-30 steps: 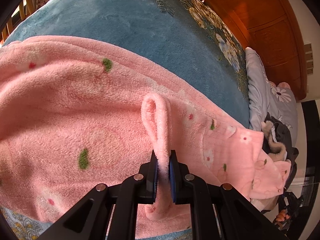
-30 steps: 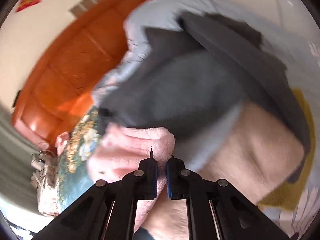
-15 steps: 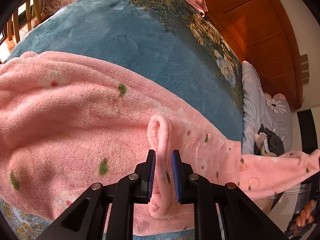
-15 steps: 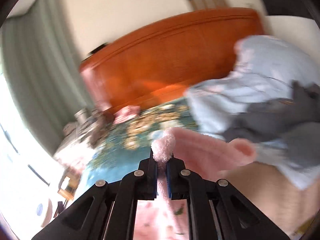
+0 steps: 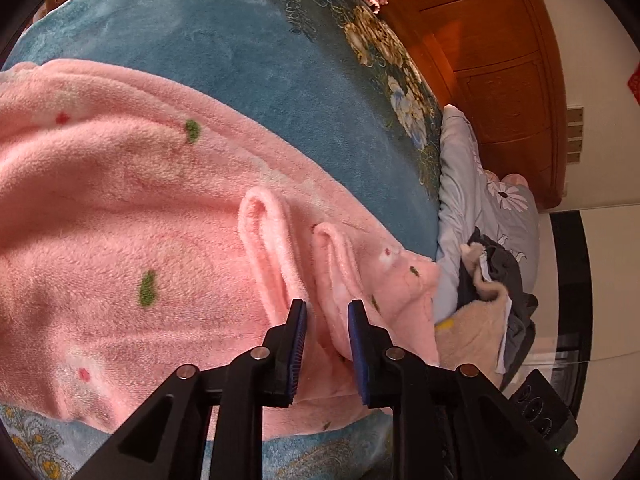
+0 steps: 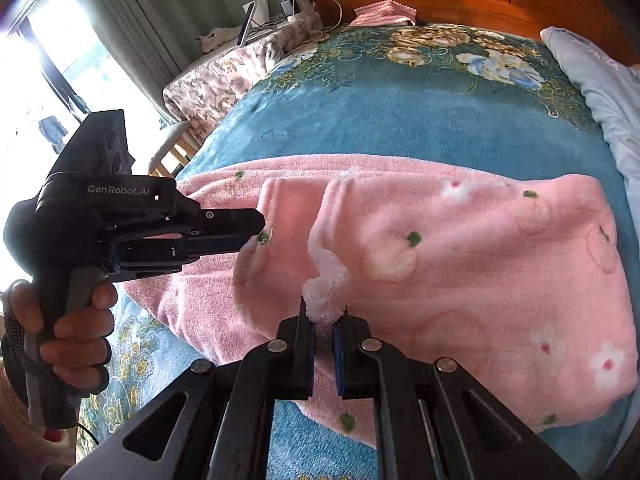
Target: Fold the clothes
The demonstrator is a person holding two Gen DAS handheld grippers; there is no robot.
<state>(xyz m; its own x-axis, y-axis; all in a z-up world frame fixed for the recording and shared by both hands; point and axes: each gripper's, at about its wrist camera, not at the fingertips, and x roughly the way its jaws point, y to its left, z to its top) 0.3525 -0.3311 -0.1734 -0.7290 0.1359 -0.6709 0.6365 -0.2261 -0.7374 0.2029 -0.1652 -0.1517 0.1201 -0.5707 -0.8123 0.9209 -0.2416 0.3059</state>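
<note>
Right wrist view: right gripper (image 6: pixel 323 330) clamps pink fleece garment (image 6: pixel 480 264); left gripper (image 5: pixel 326 320) stands parted. Early release risks the folded layer springing back.

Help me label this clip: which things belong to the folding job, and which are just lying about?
In the job: pink fleece; left gripper; right gripper; blue blanket as work surface.

Lying about: grey clothes; pale pillow; pink cloth; headboard.
</note>
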